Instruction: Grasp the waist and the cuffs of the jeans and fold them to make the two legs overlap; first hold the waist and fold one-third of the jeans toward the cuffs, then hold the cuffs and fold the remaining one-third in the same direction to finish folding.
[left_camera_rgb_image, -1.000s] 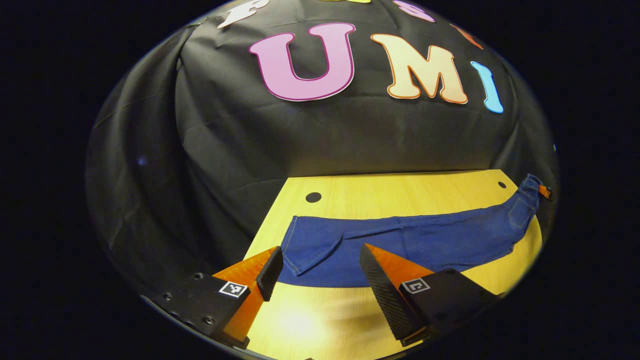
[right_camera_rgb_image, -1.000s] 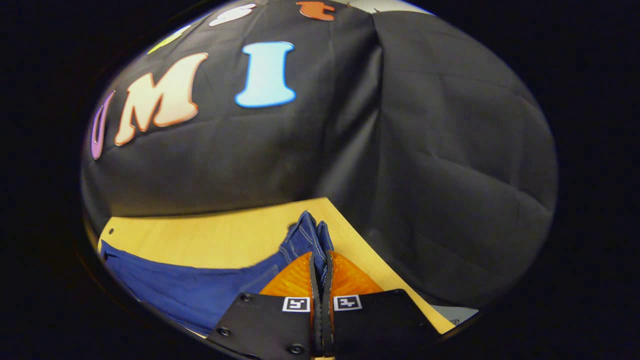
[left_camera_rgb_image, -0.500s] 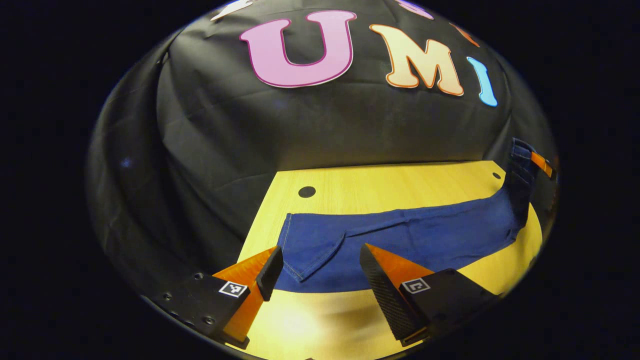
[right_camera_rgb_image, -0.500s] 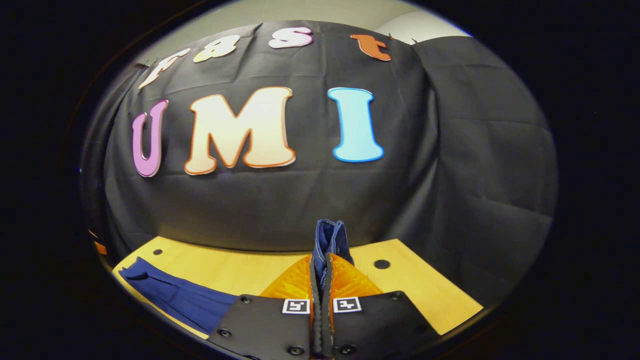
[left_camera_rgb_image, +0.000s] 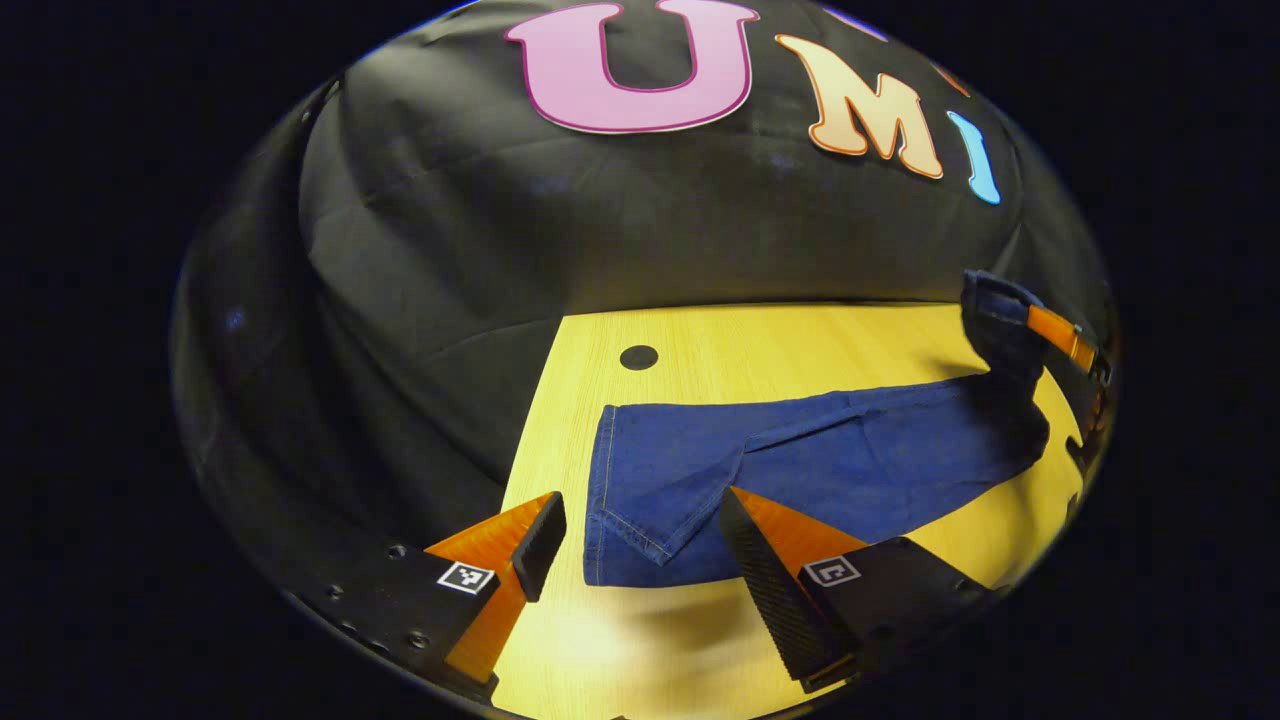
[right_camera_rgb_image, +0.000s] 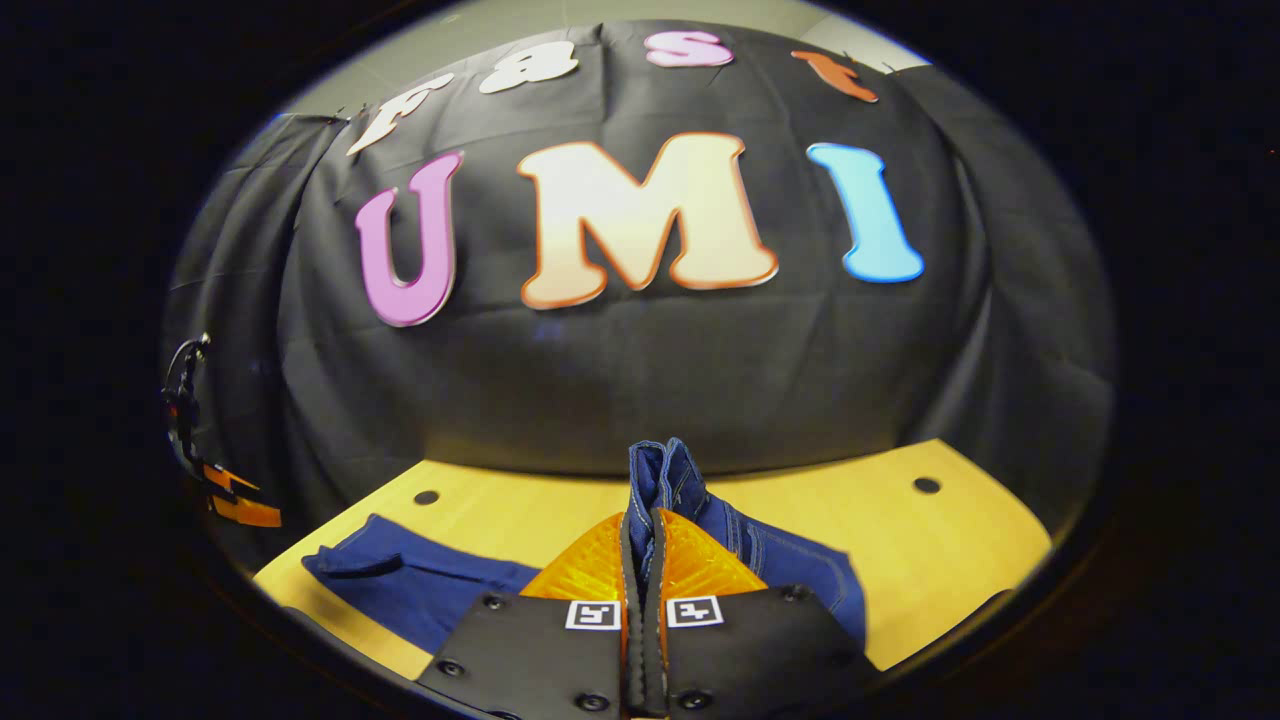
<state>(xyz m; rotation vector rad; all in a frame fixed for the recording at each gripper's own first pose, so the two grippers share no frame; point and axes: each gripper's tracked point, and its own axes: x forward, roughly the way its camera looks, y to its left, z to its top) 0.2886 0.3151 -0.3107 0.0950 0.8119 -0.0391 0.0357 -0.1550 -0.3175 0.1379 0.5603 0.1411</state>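
Blue jeans (left_camera_rgb_image: 800, 460) lie lengthwise on the yellow wooden table (left_camera_rgb_image: 760, 345), legs overlapped, cuffs (left_camera_rgb_image: 625, 500) at the near left. My left gripper (left_camera_rgb_image: 640, 525) hangs open just above the cuff end, touching nothing. In the left gripper view the waist (left_camera_rgb_image: 1000, 315) is lifted off the table at the far right, held by the other gripper (left_camera_rgb_image: 1060, 335). In the right gripper view my right gripper (right_camera_rgb_image: 642, 520) is shut on the bunched waist (right_camera_rgb_image: 662, 475), raised above the table (right_camera_rgb_image: 900, 540); the legs (right_camera_rgb_image: 420, 580) trail down to the left.
Black cloth walls close off the table's back and sides. Round holes (left_camera_rgb_image: 638, 357) (right_camera_rgb_image: 926, 485) sit near the table's far corners. The left gripper's fingers (right_camera_rgb_image: 235, 495) show at the far left edge of the right gripper view.
My right gripper has lifted the waist and carried it leftward over the legs, swinging its view along the wall. My left gripper shifted slightly and stays open by the cuffs.
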